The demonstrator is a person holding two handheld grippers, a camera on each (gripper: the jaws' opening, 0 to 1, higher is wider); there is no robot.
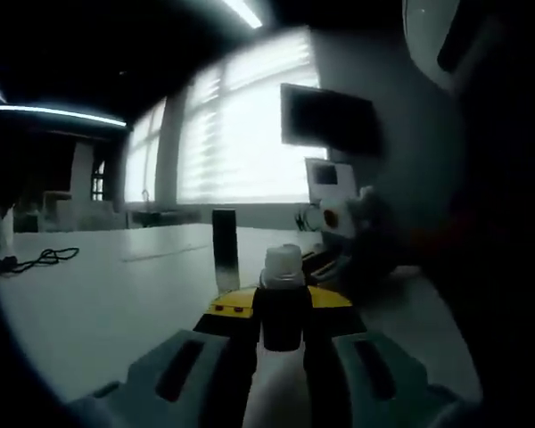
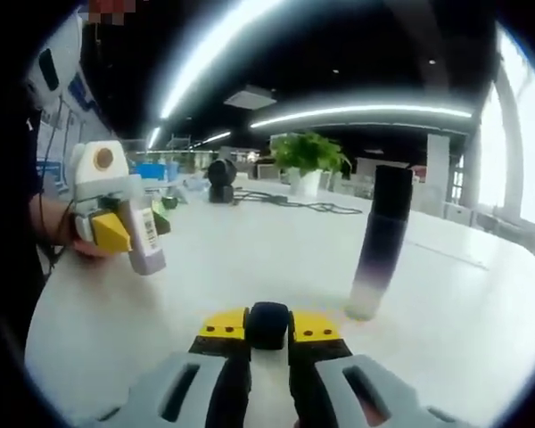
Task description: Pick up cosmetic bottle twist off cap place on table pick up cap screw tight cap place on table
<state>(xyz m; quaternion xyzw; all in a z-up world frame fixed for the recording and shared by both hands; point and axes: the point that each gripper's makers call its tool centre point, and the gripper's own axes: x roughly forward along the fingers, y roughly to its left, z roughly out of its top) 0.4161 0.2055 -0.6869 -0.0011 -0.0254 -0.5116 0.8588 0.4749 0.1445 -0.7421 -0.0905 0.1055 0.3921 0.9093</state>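
Observation:
My left gripper (image 1: 281,325) is shut on a small dark cosmetic bottle (image 1: 281,312) whose white threaded neck (image 1: 283,263) stands bare at the top. In the right gripper view that same left gripper (image 2: 125,234) shows at the left, held by a hand, with the labelled bottle (image 2: 145,239) tilted in its yellow-tipped jaws. My right gripper (image 2: 268,330) is shut on a small dark round cap (image 2: 268,325), low over the white table (image 2: 250,259) and apart from the bottle. The right gripper (image 1: 349,223) also appears at the right of the left gripper view.
A tall dark bottle with a pale base (image 2: 379,241) stands upright on the table, right of my right gripper; it also shows ahead of my left gripper (image 1: 224,250). A potted plant (image 2: 308,156), cables (image 2: 294,203) and a round dark object (image 2: 220,176) lie farther back.

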